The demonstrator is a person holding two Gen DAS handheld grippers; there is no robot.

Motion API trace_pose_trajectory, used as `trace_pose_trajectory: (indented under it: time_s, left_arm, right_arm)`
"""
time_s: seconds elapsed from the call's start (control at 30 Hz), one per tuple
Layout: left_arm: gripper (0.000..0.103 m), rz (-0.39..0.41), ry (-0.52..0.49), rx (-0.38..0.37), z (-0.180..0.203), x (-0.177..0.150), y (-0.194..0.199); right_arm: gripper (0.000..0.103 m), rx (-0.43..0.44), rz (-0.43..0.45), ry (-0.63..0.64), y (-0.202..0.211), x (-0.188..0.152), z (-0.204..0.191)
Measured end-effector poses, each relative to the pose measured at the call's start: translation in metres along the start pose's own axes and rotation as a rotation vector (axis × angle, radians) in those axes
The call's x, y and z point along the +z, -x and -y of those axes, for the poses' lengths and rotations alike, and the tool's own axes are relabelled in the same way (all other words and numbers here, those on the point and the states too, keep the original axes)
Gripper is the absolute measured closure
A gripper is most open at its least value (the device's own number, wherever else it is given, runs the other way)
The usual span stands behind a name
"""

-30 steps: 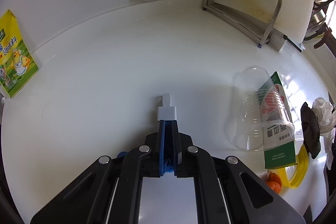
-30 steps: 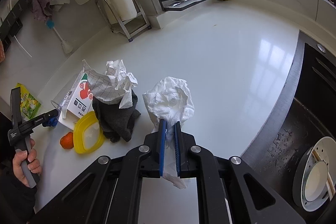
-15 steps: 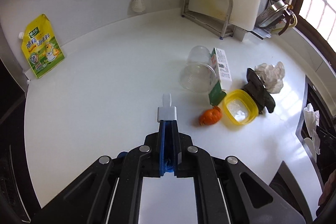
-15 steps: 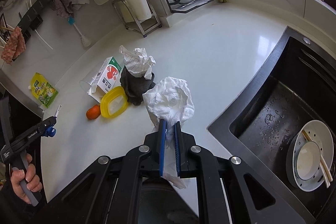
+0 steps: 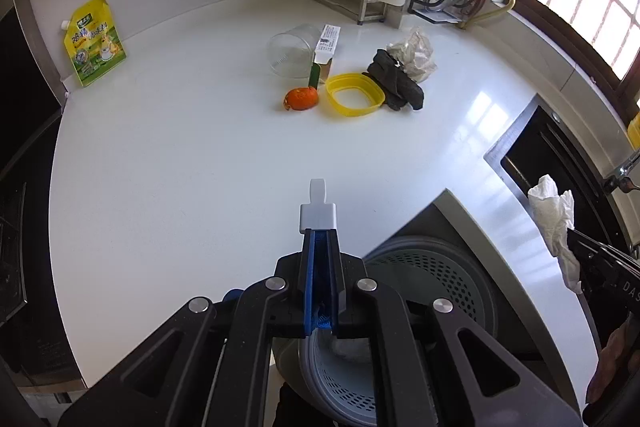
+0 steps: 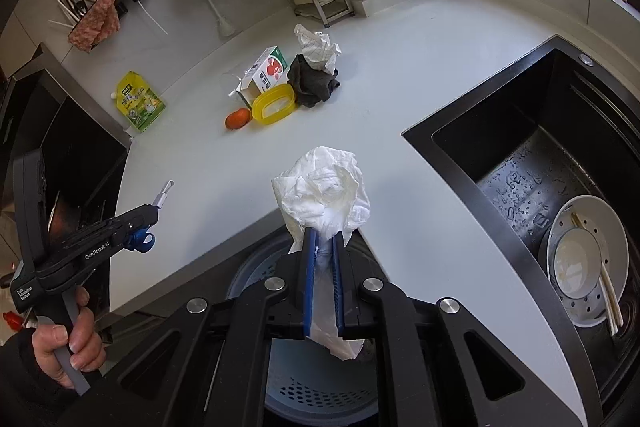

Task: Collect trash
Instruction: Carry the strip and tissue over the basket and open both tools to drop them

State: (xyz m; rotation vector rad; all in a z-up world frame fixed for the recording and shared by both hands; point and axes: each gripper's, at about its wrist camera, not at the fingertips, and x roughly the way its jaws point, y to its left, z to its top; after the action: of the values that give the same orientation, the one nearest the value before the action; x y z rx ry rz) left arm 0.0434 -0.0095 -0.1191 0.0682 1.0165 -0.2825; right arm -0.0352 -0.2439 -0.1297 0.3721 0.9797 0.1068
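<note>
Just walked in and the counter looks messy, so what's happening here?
A person is clearing trash with a handheld tool in each hand. The right tool is shut on a crumpled white tissue, held above a perforated grey bin below the counter edge. The left tool is shut and empty. A carton, orange peel and yellow lid wait on the counter.

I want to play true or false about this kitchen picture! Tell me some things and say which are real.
1. The right tool is shut on a crumpled white tissue. True.
2. The yellow lid is inside the sink. False: it lies on the counter, beside the orange peel.
3. The clear plastic cup lies on its side. True.
4. The left tool holds the milk carton. False: it holds a small white clip; the carton lies on the counter.
5. A perforated bin sits below the counter edge. True.
</note>
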Motion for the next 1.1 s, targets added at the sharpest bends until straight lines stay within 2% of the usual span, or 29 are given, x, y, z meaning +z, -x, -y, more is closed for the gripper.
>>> trace_pose_trajectory:
  time_s: [0.2,0.53,0.73,1.1]
  left_arm:
    - [0.097,-0.015,-0.005,0.015,0.023,-0.03,0.009]
    - [0.097,-0.077,0.027,0.004,0.042,-0.069,0.005]
    - [0.096,-0.11,0.038,-0.021,0.05,-0.082,0.0]
    - [0.094,-0.131,0.019,-0.005,0.066,-0.092,0.0]
  right_arm:
    - [0.095,0.069,-0.057,0.01,0.004,-0.025,-0.004]
    - [0.095,0.063,-0.1,0.063,0.008,-0.055,-0.003]
    - [0.095,0.052,-0.149,0.067,0.0,-0.07,0.005]
    - [0.093,0.073,-0.197,0.069,-0.007,-0.082,0.005]
